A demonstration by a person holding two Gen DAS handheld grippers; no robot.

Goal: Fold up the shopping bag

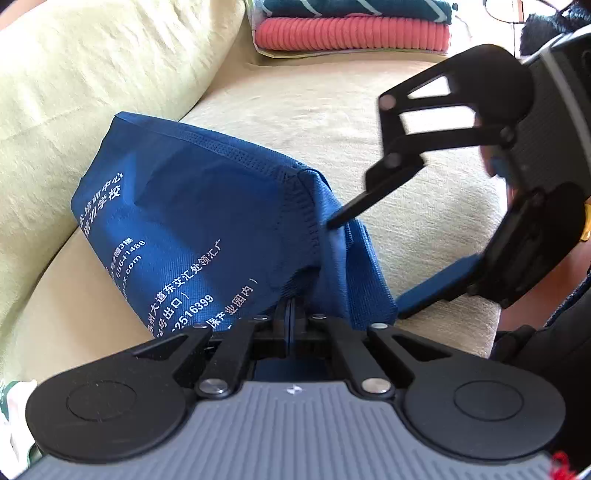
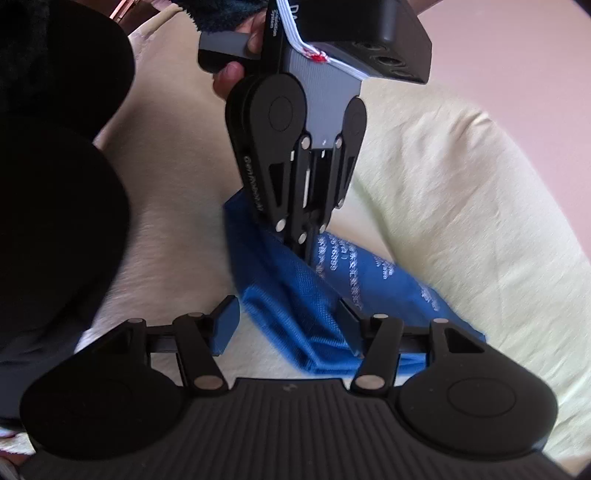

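A blue non-woven shopping bag [image 1: 192, 221] with white printed text lies bunched on a cream sofa seat [image 1: 332, 122], leaning against the back cushion. My left gripper [image 1: 291, 310] is shut on the bag's near edge, its fingers buried in the fabric. My right gripper [image 1: 364, 269] comes in from the right with jaws wide open; its upper fingertip [image 1: 340, 219] touches the bag's corner seam. In the right wrist view the right gripper [image 2: 286, 321] is open astride the bag's fabric [image 2: 295, 306], facing the left gripper [image 2: 306, 251], which pinches the bag.
A yellow-green back cushion [image 1: 92, 74] rises at the left. Folded towels, teal over coral [image 1: 351, 33], are stacked at the sofa's far end. The seat's front edge [image 1: 480, 332] runs at the right. A dark-clothed person [image 2: 55, 184] is at the left of the right wrist view.
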